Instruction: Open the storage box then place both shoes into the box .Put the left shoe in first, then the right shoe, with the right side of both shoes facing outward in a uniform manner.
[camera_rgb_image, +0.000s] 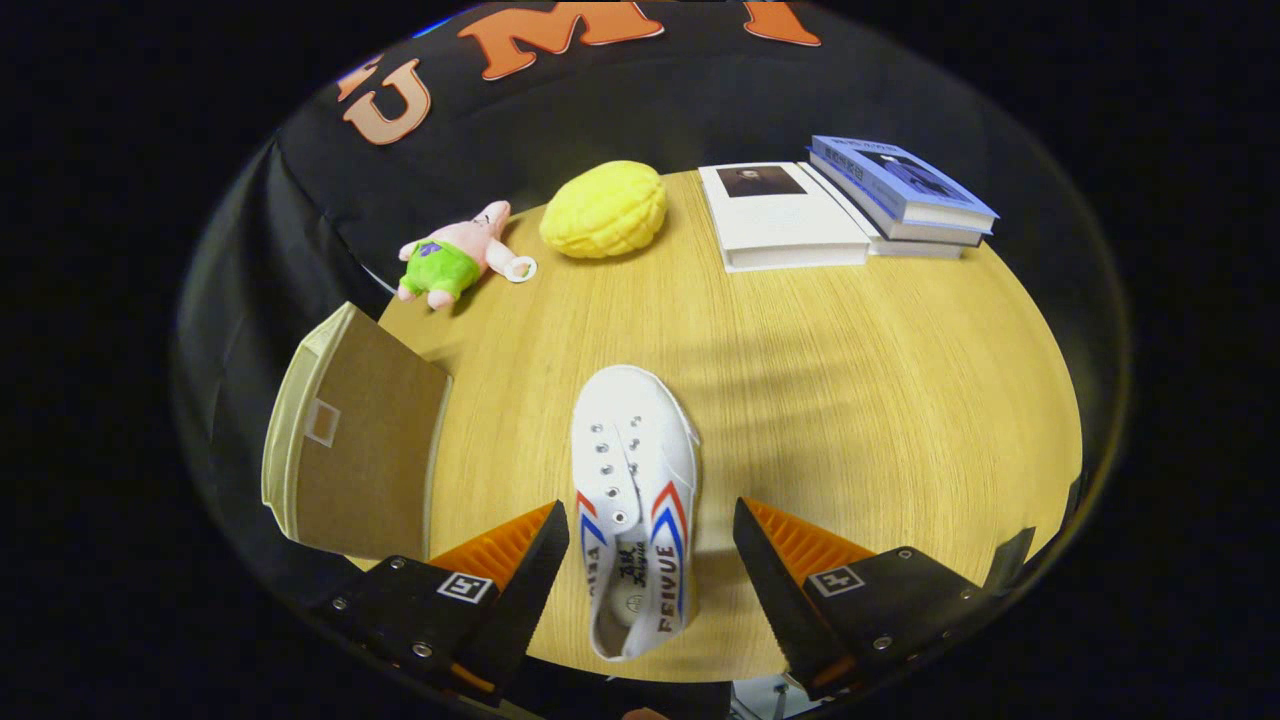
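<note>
A white canvas shoe (634, 490) with red and blue chevrons lies on the wooden table (850, 400), toe pointing away from me. Its heel end sits between my fingers, nearer the left one, with a gap on each side. My gripper (650, 530) is open and neither finger touches the shoe. To the left of the fingers stands the beige storage box (345, 440), its brown lid face turned toward the shoe. I cannot tell from here whether the box is open.
Beyond the shoe lie a pink and green plush toy (455, 258) and a yellow bumpy cushion (605, 210). Farther right are a white book (780, 215) and a stack of two books (900, 195). The table's near edge runs just under the fingers.
</note>
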